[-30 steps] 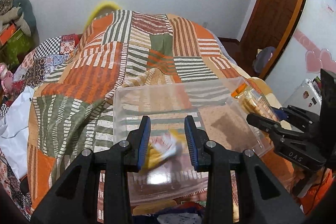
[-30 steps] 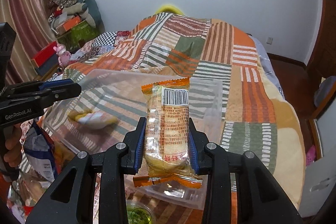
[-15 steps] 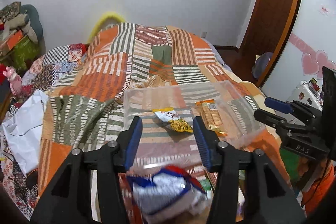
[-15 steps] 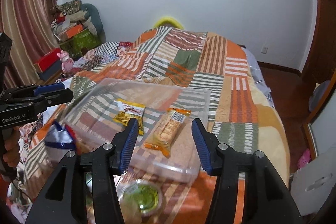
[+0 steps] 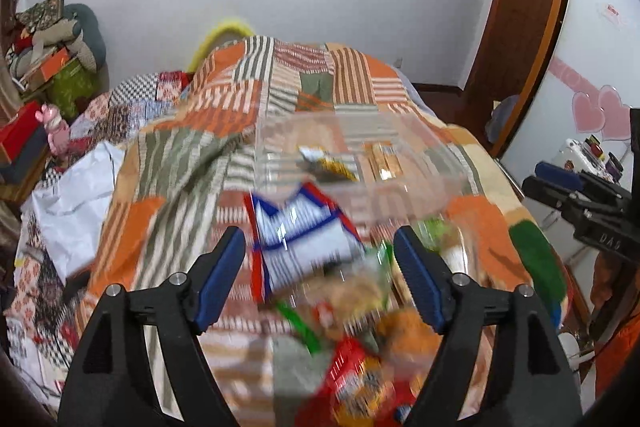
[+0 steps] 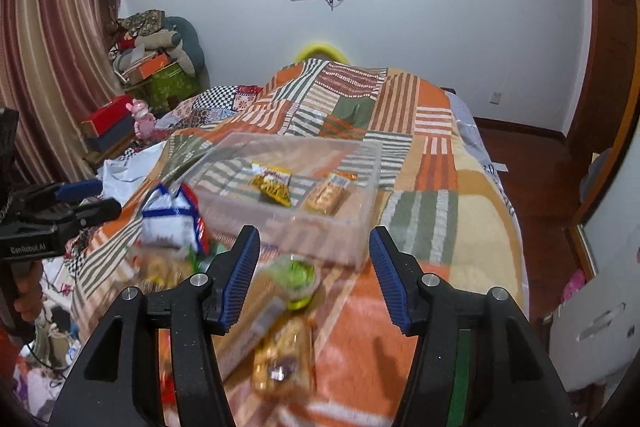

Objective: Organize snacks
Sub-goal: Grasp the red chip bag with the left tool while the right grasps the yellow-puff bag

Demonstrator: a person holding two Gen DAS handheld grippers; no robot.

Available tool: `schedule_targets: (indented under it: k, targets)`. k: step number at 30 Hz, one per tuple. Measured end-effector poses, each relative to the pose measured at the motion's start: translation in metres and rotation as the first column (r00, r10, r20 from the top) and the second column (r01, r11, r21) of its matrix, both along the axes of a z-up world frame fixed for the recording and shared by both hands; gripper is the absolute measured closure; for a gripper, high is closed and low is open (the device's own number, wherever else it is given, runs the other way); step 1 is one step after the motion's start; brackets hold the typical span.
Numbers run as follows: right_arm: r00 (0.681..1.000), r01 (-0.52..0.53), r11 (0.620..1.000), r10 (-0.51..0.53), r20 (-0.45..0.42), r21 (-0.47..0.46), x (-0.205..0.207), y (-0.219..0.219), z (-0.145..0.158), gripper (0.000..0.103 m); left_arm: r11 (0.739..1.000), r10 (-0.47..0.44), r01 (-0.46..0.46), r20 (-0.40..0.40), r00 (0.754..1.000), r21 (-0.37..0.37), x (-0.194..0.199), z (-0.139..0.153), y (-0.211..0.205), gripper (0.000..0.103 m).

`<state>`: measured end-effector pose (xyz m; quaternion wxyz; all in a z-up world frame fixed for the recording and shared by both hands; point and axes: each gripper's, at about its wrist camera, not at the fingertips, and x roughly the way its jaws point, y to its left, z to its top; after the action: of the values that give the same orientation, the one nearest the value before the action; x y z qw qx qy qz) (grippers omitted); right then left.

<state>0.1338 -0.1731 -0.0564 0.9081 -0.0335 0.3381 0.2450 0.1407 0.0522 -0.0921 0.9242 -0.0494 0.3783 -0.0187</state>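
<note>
Left gripper (image 5: 320, 267) fingers released, just been spreading wider, nothing pinched, only hanging over a blurry white-and-blue bag (image 5: 300, 239) that sits just in front of the clear plastic bin (image 6: 320, 227). Right gripper (image 6: 314, 275) fingers also let go, just been opening a bit more, empty between the pads, hovering above a green-lidded cup (image 6: 294, 275) right at the bin's near wall. Inside the bin: yellow snack packet (image 6: 272, 183) toward its left, orange cracker pack (image 6: 328, 193) lying beside it on the right, close together but can't tell if touching. Nearer than the bin, a loose pile of more snacks: golden-brown pack (image 6: 284, 359), red pack (image 5: 360, 375), too smeared to read. All of it resting on the patchwork bedspread (image 6: 420, 163).
</note>
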Motion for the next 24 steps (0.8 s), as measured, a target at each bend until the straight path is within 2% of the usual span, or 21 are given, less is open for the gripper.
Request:
schedule_targets:
  k: [4, 10, 15, 22, 24]
  targets:
    - [1.000, -0.006, 1.000, 0.006, -0.004, -0.001, -0.018, -0.006, -0.005, 0.048, 1.000, -0.015, 0.014, -0.053, 0.998, -0.012, -0.022, -0.017, -0.013, 0.025]
    - [1.000, -0.003, 1.000, 0.003, -0.018, 0.005, -0.036, -0.011, -0.015, 0.043, 0.999, -0.035, 0.037, -0.066, 0.997, 0.022, -0.049, -0.034, -0.034, 0.025]
    - [0.999, -0.003, 1.000, 0.003, -0.033, -0.003, -0.051, -0.016, -0.027, 0.042, 0.999, -0.053, 0.054, -0.066, 0.996, 0.009, -0.070, -0.045, -0.048, 0.011]
    - [0.996, -0.001, 1.000, 0.002, -0.090, 0.005, -0.056, -0.018, -0.046, 0.041, 0.997, -0.065, 0.070, -0.174, 0.983, 0.020, -0.071, -0.086, -0.064, 0.009]
    - [0.995, -0.005, 1.000, 0.005, -0.103, 0.004, -0.056, -0.017, -0.051, 0.041, 0.998, -0.056, 0.062, -0.176, 0.983, 0.028, -0.072, -0.093, -0.061, 0.004]
